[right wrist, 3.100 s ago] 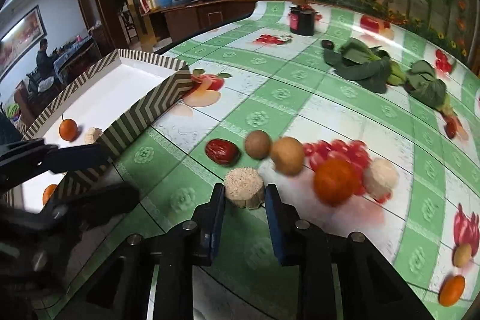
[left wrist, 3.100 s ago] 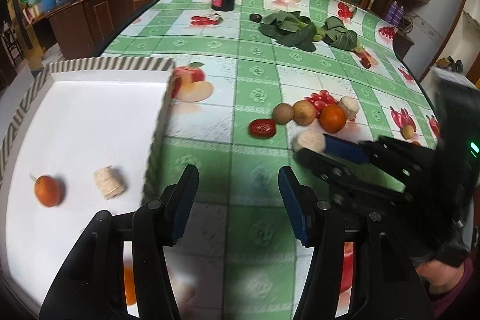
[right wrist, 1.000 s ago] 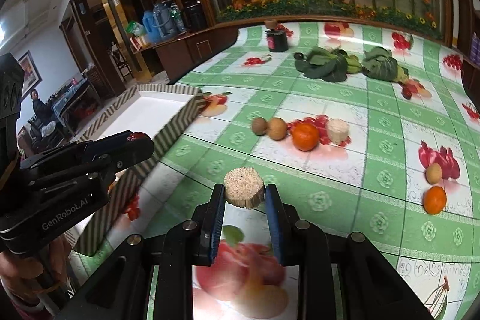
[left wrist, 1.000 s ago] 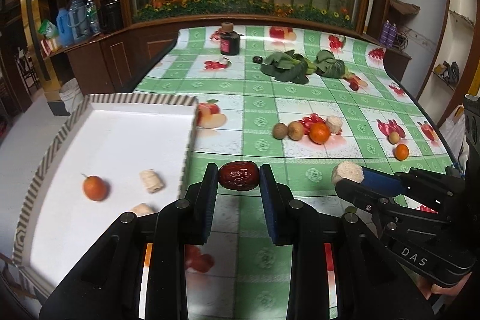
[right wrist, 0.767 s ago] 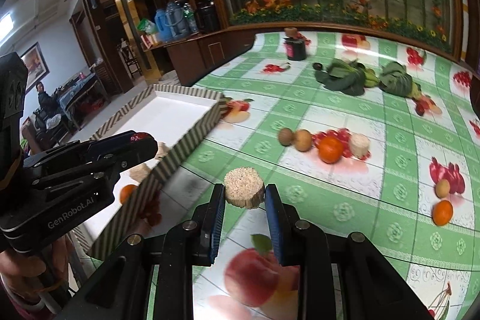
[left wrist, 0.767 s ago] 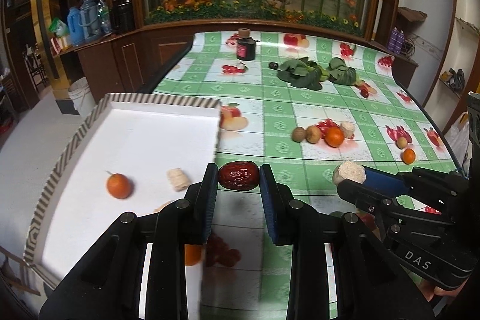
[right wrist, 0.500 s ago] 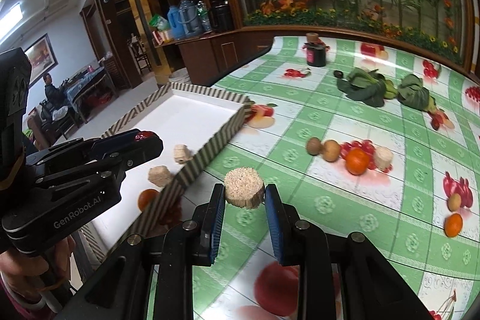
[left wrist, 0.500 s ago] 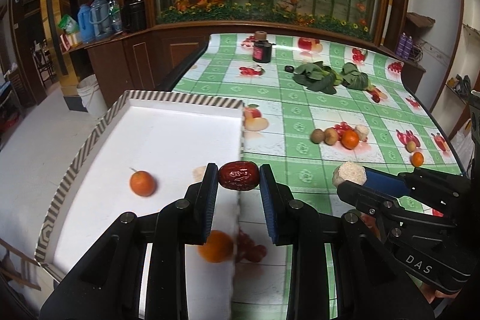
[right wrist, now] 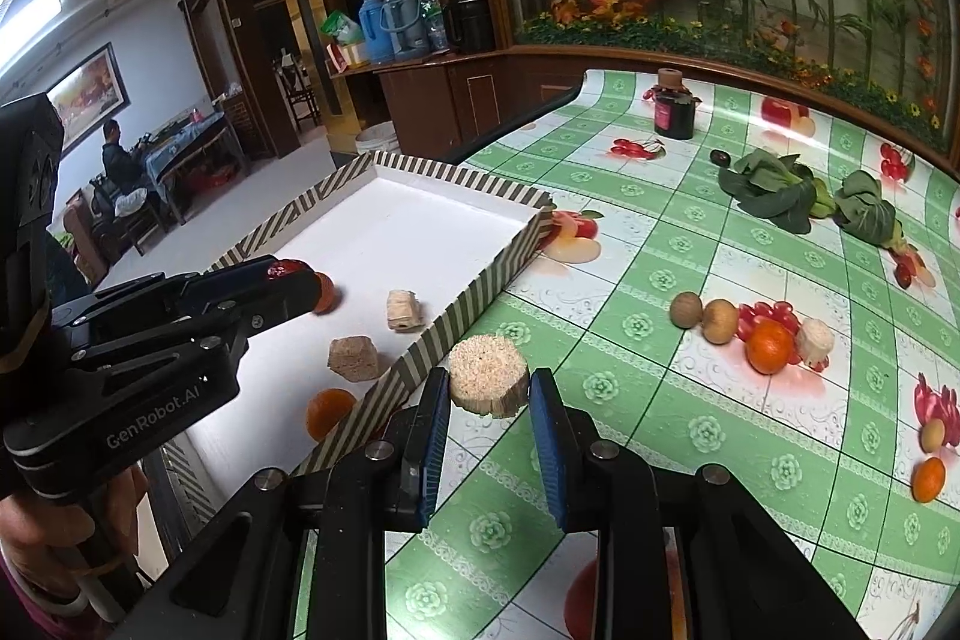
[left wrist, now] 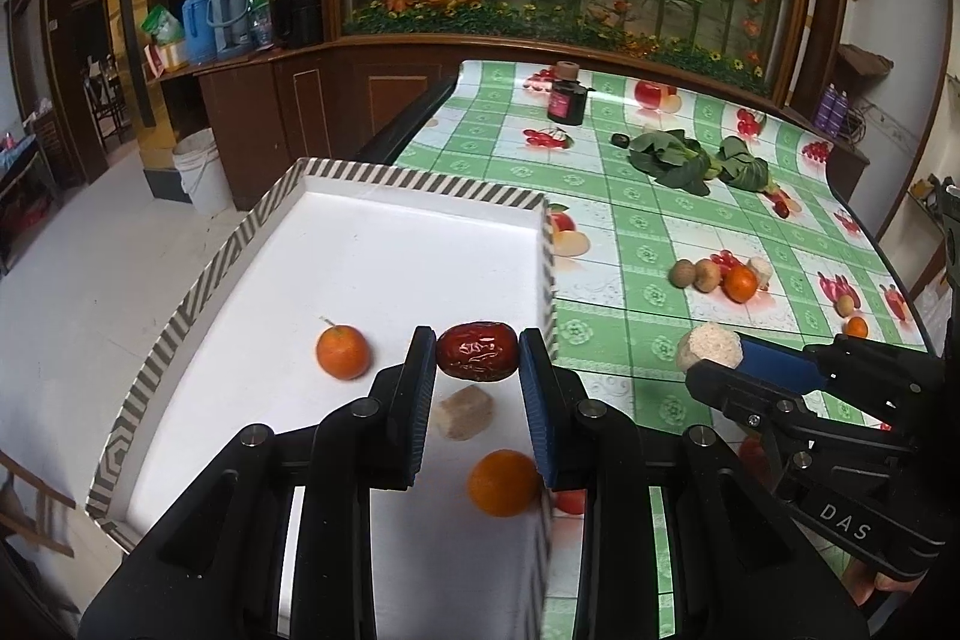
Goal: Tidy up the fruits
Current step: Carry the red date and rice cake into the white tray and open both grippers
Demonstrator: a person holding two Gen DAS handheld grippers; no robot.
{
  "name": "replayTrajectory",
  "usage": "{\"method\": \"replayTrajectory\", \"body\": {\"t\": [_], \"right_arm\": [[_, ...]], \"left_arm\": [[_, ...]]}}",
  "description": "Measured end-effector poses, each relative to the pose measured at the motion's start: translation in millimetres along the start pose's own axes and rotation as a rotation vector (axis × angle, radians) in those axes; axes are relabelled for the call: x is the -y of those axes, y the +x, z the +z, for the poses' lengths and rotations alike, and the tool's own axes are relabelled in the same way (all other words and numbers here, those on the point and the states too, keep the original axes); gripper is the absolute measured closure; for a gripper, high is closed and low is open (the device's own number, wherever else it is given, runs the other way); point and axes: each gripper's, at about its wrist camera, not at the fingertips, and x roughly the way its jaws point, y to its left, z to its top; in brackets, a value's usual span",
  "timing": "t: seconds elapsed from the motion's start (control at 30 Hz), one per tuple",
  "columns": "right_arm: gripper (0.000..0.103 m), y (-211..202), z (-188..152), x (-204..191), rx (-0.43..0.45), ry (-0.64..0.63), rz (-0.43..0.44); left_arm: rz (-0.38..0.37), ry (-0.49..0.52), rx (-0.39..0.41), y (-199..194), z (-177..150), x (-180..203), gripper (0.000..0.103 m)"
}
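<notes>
While left tongs [left wrist: 477, 355] pinch a wrinkled date [left wrist: 476, 351], right tongs [right wrist: 488, 388] grip a fibrous disc [right wrist: 487, 382].

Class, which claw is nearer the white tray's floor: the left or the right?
Left. The left claw, holding the red date, hangs over the white tray. The right claw is beside it, over the tablecloth.

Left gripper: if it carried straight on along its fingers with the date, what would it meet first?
Probably the white floor of the tray. The left gripper, shut on the red date, points across the tray's bare middle, with the orange off to its left. Depth is hard to judge.
</notes>
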Motion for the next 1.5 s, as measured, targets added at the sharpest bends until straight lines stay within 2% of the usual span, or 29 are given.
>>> {"method": "replayTrajectory", "body": {"t": [0.67, 1.07, 1.5], "right_arm": [[0.077, 48.1, 29.2, -24.0, -0.048, -0.053, 0.045], [0.077, 97.3, 58.1, -38.9, -0.088, -0.088, 0.084], [0.077, 154.6, 77.8, -50.3, -0.16, -0.117, 0.113]], "left_arm": [[0.061, -0.1, -0.074, 16.4, -13.7, -70.0, 0.076], [0.068, -0.08, -0.153, 35.7, -19.0, -79.4, 0.076], [0.064, -0.069, -0.195, 50.6, -15.3, -79.2, 0.075]]}}
